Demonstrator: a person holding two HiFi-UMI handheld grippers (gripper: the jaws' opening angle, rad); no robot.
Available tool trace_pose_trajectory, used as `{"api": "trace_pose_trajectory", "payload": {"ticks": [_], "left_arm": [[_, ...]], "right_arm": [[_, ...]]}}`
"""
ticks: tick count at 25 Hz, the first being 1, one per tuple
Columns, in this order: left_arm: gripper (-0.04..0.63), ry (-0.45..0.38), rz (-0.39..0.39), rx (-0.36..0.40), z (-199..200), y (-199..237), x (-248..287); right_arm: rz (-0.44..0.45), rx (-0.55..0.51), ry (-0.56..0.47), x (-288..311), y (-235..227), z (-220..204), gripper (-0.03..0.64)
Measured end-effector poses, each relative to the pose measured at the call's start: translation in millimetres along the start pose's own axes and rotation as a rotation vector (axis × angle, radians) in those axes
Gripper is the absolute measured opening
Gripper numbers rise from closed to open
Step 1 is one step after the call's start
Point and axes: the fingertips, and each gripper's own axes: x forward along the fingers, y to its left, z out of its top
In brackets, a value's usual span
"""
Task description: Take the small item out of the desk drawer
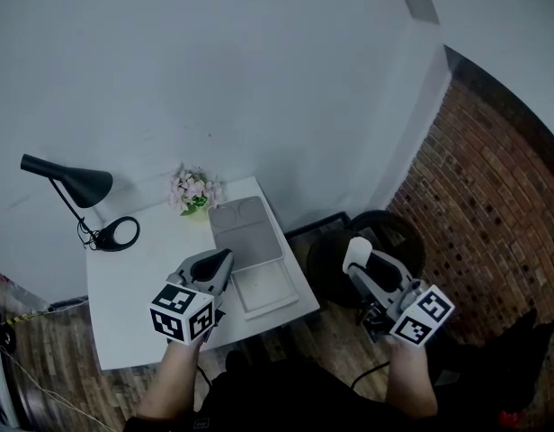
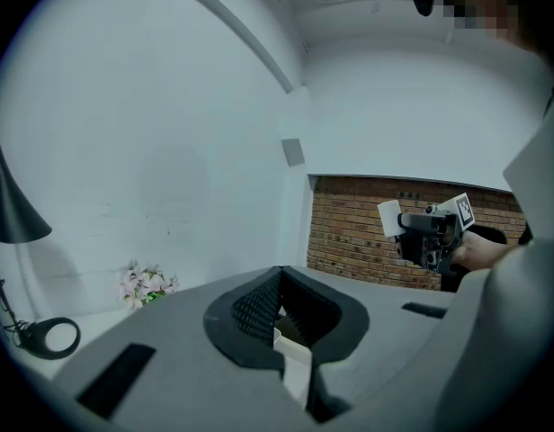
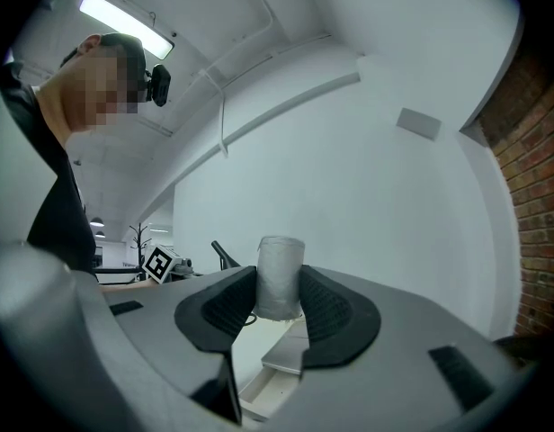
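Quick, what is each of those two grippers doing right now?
Left gripper: jaws closed, holding nothing.
Right gripper: jaws closed on a small pale grey cylinder.

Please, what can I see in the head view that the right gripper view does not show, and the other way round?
Only the head view: the pink flowers on the white desk, the wooden floor, and the black round object standing on it. Only the right gripper view: the ceiling light and the camera worn on the person's head. Both: the white cylinder held between the jaws of the right gripper, the open drawer, the marker cube of the left gripper, and the brick wall.
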Motion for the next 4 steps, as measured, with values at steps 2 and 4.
{"api": "trace_pose_trajectory", "payload": {"ticks": [2,4], "left_arm": [[0.008,-0.002,-0.004,0.002,1.0,-2.8,3.0],[0.008,-0.003,-0.008,0.006,2.1,-5.7,5.9]], "right_arm": [[-0.005,-0.001,-0.005,-3.6,-2.4,1.7,0.156],[-0.01,-0.002,-0.01,-6.8,-4.6,3.0,0.156]]}}
